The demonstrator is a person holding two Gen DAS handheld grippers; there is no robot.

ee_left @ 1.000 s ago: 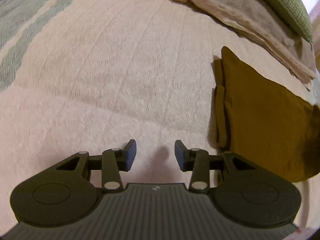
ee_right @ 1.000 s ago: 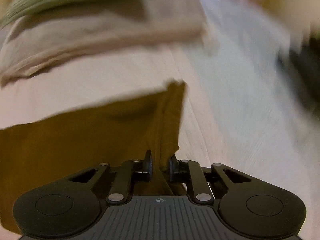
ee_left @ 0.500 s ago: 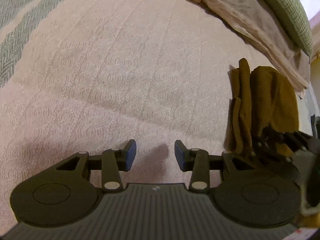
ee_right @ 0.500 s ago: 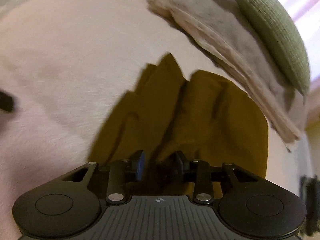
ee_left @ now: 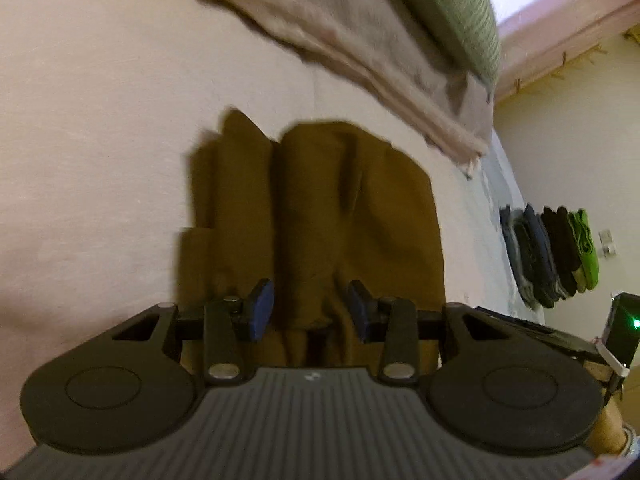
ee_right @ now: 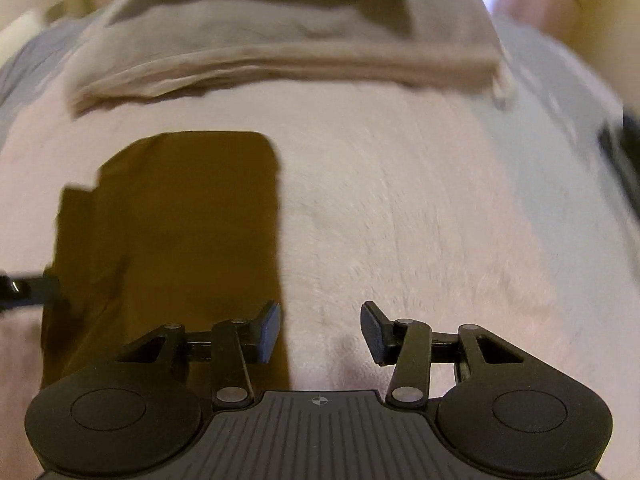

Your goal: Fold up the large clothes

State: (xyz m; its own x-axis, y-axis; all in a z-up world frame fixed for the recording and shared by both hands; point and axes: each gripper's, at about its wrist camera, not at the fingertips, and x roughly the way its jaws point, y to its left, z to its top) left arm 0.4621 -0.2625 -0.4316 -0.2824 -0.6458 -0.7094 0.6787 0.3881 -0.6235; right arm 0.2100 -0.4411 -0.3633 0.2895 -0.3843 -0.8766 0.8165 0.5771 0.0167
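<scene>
The brown garment [ee_left: 320,216] lies folded on the pale bedspread [ee_left: 100,128], a compact bundle with two long ridges and a narrower flap sticking out along one side. From the right wrist view it [ee_right: 188,224] reads as a neat dark rectangle with a straight edge toward the bare bedspread [ee_right: 420,220].

The left claw [ee_left: 310,312] hangs right over the near end of the garment, jaws partly apart, with a raised ridge of the cloth standing up between its blue pads [ee_left: 260,312]; the cloth fills much of the gap, but the pads do not look pressed against it. The right claw [ee_right: 320,330] sits just off the garment's straight edge, its jaws opening with nothing between them but bedspread; its left finger overlaps the cloth's edge in the picture. A dark piece of the right claw's body with a green light [ee_left: 624,332] shows at the far right of the left wrist view.

Beyond the garment, a beige blanket [ee_left: 340,44] lies folded across the bed, with a green cushion [ee_left: 452,12] resting on it. Well off to the side, a row of folded clothes [ee_left: 548,256] in grey, blue, black and bright green is lined up near the wall.
</scene>
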